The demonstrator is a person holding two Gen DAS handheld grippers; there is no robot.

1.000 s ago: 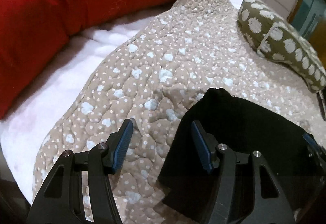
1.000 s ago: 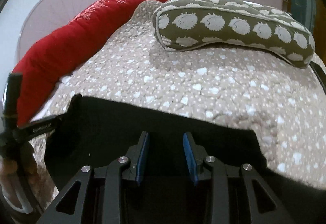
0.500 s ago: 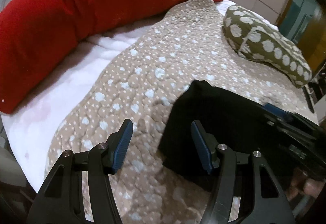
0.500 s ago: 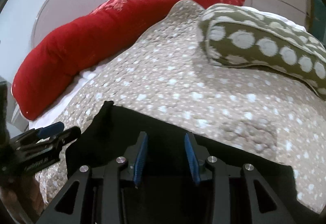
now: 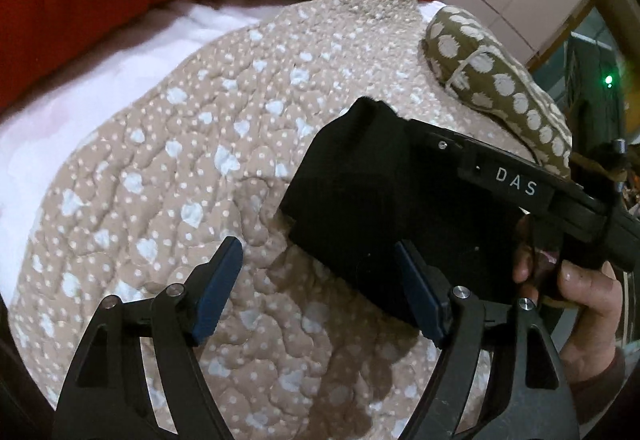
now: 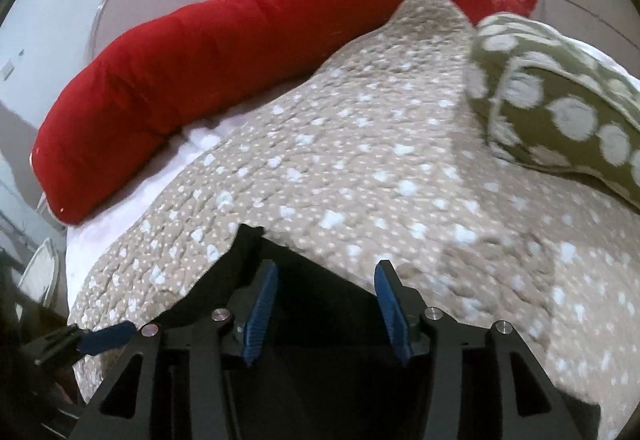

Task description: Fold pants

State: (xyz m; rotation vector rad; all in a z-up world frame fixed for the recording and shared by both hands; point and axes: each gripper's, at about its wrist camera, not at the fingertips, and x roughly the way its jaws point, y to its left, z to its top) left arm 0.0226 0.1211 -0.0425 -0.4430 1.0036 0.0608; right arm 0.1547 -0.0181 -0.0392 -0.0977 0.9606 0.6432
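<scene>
The black pants (image 5: 372, 196) lie as a small folded bundle on the beige spotted quilt (image 5: 192, 168). My left gripper (image 5: 320, 280) hovers at the bundle's near left corner. Its jaws are opening, its right pad (image 5: 420, 296) is over the cloth, and nothing is pinched. The right gripper's black body (image 5: 516, 184) reaches across the pants from the right, held by a hand (image 5: 580, 300). In the right wrist view the pants (image 6: 316, 276) lie under my right gripper (image 6: 326, 308). Its jaws are opening, with the pads apart from the cloth.
A long red bolster (image 6: 240, 52) runs along the far side, with white sheet (image 5: 80, 92) beside it. An olive pillow with pale spots (image 6: 560, 112) lies at the far right. The left gripper's blue fingertip (image 6: 106, 334) shows at the lower left.
Both grippers' jaws have spread wider. Both hands have shifted across the bed, and the right gripper now reaches over the pants in the left wrist view. The pants lie still.
</scene>
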